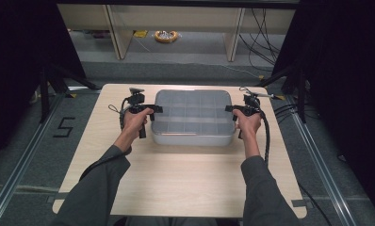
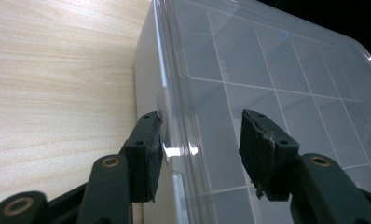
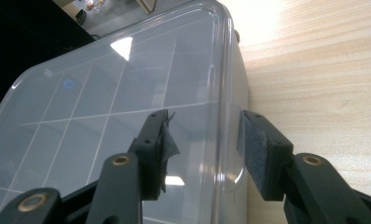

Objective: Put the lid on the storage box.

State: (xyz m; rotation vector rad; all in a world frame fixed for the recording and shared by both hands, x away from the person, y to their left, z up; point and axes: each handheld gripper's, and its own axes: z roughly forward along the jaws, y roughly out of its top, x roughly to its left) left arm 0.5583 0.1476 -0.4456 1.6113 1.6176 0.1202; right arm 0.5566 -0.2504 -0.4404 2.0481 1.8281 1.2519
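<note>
Left tongs (image 2: 200,144) and right tongs (image 3: 204,149), half open, straddle the box (image 1: 193,117) edges.

Grey sleeves (image 1: 101,181), black two-jaw left gripper (image 1: 150,109), right gripper (image 1: 232,109), brass screws, trailing black cables.

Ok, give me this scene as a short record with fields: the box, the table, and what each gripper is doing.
box: clear plastic organizer box with gridded compartments, lid on, lying flat
surface: light wooden table
left gripper: at the box's left edge, jaws straddling the lid rim; one pad touches a small clear tab, the other stands above the lid with a gap
right gripper: at the box's right edge, jaws straddling the rim, gaps on both sides
contents: compartments look empty
grip: neither gripper clamped yet
</note>
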